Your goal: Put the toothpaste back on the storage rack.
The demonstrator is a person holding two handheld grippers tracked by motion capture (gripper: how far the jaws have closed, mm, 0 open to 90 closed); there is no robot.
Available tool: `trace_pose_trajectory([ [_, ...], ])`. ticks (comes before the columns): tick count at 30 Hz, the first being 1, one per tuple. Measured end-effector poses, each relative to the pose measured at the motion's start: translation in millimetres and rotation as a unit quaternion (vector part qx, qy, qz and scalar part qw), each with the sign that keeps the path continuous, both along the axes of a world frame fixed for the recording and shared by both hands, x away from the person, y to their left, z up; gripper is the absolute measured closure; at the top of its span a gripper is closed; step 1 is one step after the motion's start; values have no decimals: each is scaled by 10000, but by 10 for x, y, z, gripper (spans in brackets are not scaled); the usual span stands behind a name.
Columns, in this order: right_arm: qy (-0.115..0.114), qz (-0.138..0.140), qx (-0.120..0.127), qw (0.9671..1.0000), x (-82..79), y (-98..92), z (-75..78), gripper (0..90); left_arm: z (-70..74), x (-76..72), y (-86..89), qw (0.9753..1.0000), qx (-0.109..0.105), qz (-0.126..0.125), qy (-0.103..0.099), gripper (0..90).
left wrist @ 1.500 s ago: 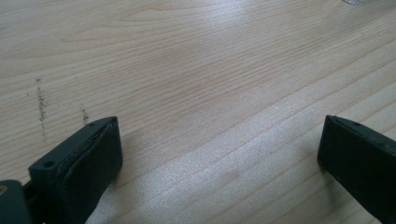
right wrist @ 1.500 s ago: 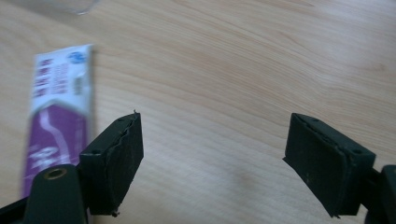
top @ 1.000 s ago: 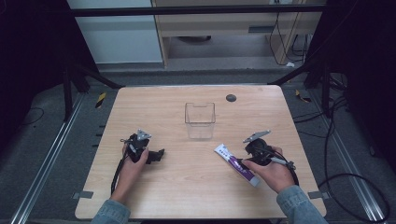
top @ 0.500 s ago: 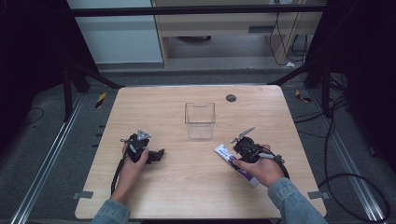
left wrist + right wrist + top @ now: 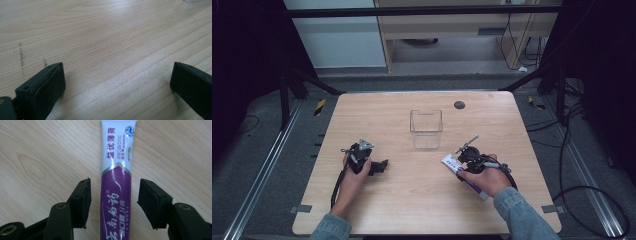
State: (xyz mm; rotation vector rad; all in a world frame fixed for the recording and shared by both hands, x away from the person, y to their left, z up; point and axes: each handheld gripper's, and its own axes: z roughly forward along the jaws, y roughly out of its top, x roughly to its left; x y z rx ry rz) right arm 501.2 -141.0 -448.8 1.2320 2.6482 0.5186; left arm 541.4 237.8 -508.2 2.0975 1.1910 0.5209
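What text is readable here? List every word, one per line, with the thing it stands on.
"益优薄荷" on the white upper part of the purple and white toothpaste tube.
"PROBIOTIC" beside it on the same tube.
"云南白药" on its purple part.
Small print beside "PROBIOTIC", and the characters at the tube's lower edge: too small to read.

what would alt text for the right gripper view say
A purple and white toothpaste tube lies flat on a light wooden table, running lengthwise between the two open black jaws of the right gripper. The jaws straddle the tube's purple part with a gap on each side, not yet touching it. Its white part, printed with "PROBIOTIC", extends away from the camera.
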Motion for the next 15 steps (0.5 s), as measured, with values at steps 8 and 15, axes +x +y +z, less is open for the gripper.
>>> trace_pose_trajectory([
  [8, 202, -94, -48, 9997, 53, 20, -120, 475, 0, 2, 1, 10000, 2, -4, -3, 0],
  [15, 245, -101, -72, 9996, 95, 52, -153, 514, 1, 5, 2, 10000, 11, -14, -7, 0],
])
